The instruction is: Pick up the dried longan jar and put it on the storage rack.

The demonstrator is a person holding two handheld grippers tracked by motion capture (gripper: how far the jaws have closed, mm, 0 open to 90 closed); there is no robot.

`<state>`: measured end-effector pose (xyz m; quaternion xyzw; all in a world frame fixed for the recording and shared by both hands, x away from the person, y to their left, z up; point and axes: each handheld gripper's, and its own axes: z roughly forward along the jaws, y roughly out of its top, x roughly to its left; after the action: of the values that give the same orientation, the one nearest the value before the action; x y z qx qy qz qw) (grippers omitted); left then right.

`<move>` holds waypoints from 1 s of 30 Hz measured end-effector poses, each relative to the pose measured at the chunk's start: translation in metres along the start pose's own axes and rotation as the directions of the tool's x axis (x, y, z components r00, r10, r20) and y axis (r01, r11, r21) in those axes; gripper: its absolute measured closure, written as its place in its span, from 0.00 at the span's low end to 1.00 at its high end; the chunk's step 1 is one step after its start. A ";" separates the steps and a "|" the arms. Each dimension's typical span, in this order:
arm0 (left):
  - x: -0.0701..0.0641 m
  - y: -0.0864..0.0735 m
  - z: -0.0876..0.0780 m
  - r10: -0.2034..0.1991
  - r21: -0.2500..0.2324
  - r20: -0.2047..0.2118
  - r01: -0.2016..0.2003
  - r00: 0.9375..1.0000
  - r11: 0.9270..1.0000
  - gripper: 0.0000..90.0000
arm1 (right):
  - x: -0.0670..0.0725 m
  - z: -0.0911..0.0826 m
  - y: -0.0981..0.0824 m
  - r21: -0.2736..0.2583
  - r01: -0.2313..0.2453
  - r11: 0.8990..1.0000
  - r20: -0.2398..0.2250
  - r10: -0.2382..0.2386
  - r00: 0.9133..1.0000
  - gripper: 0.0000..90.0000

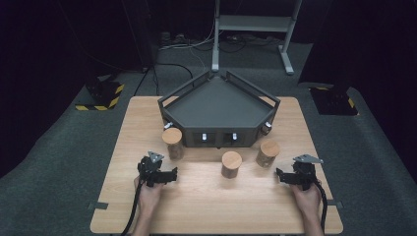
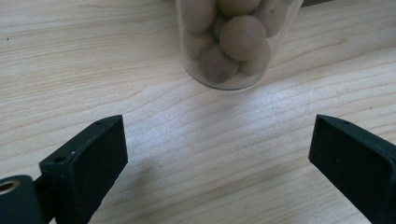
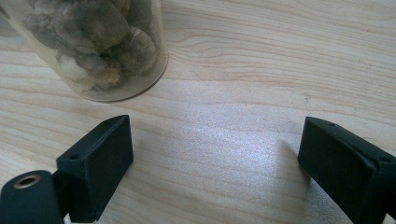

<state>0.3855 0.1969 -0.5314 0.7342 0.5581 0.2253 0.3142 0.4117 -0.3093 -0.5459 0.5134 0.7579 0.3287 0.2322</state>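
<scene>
My left gripper point(image 1: 173, 173): jaws apart, empty, near left jar point(image 1: 172, 142).
My right gripper point(image 1: 279, 174): jaws apart, empty, near right jar point(image 1: 268, 153).
Surface point(image 1: 206, 201): bare wood between my grippers, edges well apart.

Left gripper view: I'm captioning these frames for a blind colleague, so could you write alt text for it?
A clear jar of round brown balls stands on a pale wooden table, just ahead of the left gripper. Its two black jaws stand wide apart with nothing between them.
</scene>
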 end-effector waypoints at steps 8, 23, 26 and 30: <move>-0.005 0.013 0.009 0.023 0.004 -0.001 -0.023 1.000 1.000 0.06 | 0.000 0.000 0.000 0.000 0.000 1.000 0.000 0.000 1.000 0.11; -0.006 0.035 0.016 -0.002 -0.070 -0.003 0.002 1.000 0.998 0.08 | 0.000 0.000 0.000 0.000 0.000 1.000 0.000 0.000 1.000 0.11; -0.005 0.040 0.018 -0.010 -0.085 0.004 0.010 1.000 0.996 0.08 | 0.000 0.000 0.000 0.000 0.000 1.000 0.000 0.000 1.000 0.11; -0.004 0.045 0.020 -0.020 -0.097 0.008 0.021 1.000 0.995 0.08 | 0.000 0.000 0.000 -0.001 0.002 1.000 0.000 -0.002 1.000 0.11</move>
<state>0.4283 0.1810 -0.5134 0.7130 0.5530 0.2462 0.3538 0.4117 -0.3093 -0.5459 0.5125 0.7584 0.3286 0.2327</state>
